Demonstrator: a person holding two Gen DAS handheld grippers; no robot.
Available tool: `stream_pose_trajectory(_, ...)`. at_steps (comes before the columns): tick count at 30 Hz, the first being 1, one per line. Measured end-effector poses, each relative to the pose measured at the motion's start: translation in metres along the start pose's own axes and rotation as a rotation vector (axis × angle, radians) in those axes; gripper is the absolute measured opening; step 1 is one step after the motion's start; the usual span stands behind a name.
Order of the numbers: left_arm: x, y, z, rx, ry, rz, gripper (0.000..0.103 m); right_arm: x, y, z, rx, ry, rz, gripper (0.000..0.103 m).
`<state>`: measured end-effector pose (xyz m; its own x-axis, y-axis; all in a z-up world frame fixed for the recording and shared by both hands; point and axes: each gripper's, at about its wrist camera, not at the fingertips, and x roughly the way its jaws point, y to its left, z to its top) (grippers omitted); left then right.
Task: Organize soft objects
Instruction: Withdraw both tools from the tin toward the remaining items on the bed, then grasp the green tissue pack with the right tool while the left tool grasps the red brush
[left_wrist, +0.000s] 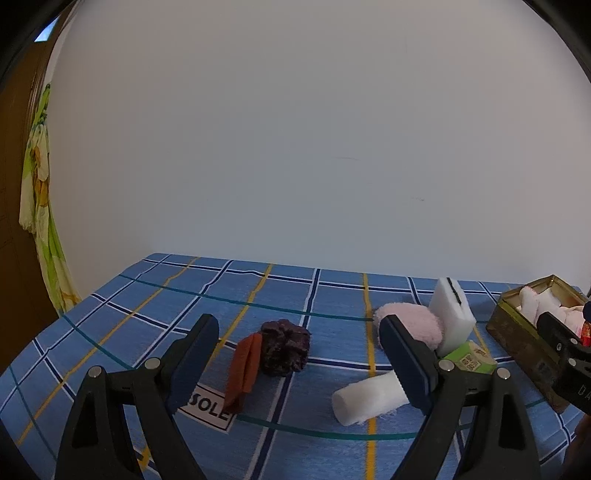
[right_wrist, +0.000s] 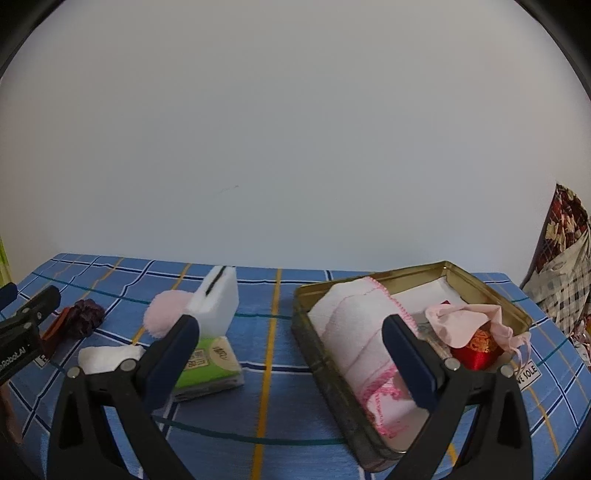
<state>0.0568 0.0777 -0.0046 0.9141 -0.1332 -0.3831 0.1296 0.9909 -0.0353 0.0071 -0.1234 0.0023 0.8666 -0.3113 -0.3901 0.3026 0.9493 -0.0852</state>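
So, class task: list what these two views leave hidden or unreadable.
- Left wrist view: green tissue pack, mostly behind the left claw.
- Right wrist view: tin floor, covered by the rolled towel.
- Right wrist view: pack's print, too blurred to read.

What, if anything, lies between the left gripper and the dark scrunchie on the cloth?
Nothing visible blocks it. The left gripper is open, and the scrunchie lies ahead between its fingers' lines. The brown strip rests against the scrunchie's left side, not in front.
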Motion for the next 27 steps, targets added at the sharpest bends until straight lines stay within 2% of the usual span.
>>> stream_pose_trajectory(16,0.010,0.030,0.003,-0.008,0.009,0.040,0.090,0.017,0.024,-0.001,-0.032,0.072,0.054,0.101)
stream_pose_trajectory(20,0.014,0.051,0.005,-0.073,0.031,0.051,0.090,0.023,0.033,-0.003,-0.046,0.115,0.095,0.099)
stream_pose_trajectory(27,0.019,0.095,0.007,-0.183,0.053,0.118,0.090,0.035,0.054,-0.007,-0.072,0.217,0.197,0.090)
